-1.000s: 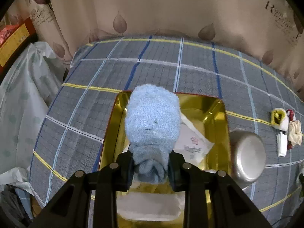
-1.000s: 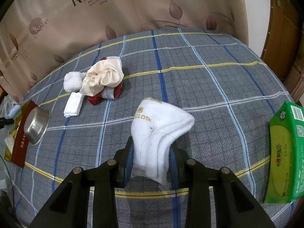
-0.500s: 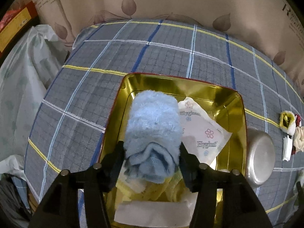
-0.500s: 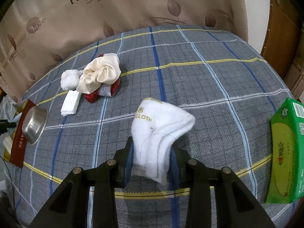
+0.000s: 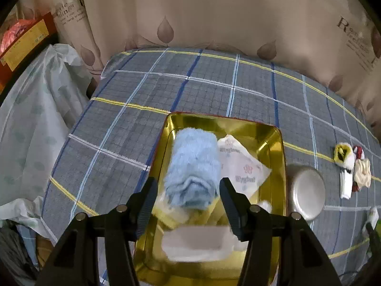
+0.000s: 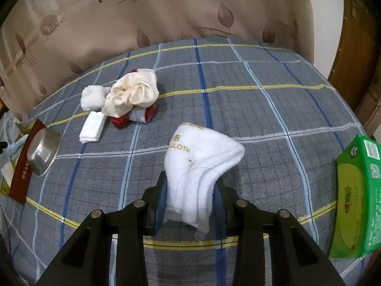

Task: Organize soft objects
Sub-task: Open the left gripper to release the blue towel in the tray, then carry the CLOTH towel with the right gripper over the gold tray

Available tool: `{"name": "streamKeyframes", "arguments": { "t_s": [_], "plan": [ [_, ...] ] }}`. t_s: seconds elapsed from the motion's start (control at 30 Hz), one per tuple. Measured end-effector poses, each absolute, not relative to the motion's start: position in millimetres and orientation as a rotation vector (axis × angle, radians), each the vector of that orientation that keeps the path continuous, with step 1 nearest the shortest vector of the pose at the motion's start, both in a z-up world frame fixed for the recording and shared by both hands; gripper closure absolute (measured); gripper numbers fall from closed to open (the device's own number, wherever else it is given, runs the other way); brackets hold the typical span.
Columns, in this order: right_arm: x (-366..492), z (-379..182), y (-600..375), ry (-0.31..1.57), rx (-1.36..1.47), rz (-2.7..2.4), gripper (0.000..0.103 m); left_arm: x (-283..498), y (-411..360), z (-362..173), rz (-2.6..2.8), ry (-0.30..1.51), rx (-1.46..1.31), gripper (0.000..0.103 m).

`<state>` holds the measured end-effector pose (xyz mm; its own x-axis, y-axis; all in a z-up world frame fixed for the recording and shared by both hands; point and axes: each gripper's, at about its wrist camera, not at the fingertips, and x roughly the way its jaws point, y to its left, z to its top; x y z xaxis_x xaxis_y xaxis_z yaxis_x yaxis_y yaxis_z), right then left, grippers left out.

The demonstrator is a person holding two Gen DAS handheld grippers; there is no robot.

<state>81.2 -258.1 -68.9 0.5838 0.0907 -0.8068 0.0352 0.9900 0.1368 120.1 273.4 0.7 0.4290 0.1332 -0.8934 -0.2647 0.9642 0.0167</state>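
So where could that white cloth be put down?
Bare plaid lies between the white cloth and the green tissue pack, and behind both toward the curtain. The gold tray is crowded; the soft pile fills the far left.

The left gripper (image 5: 189, 190) hangs over the near half of the gold tray (image 5: 276, 143), its two black fingers spread wide, with a clear gap on either side of the rolled blue towel (image 5: 194, 166) lying between them. The right gripper (image 6: 190, 197) is above the near-middle part of the checked cloth surface (image 6: 262, 119), its fingers pressed against both sides of a folded white cloth (image 6: 200, 164), which it holds raised
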Motion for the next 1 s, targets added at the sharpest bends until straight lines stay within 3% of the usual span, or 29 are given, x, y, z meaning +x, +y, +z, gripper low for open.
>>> {"name": "streamKeyframes", "arguments": {
  "t_s": [0.5,1.0],
  "plan": [
    [76.2,-59.9,-232.1,0.919,0.085,0.081,0.07,59.4,258.9,-4.2,0.268,1.004,-0.038,0.048],
    [78.0,-40.0,-158.6,0.93,0.024,0.231,0.07,36.1,281.3,-10.3,0.271,0.978,-0.126,0.048]
  ]
}}
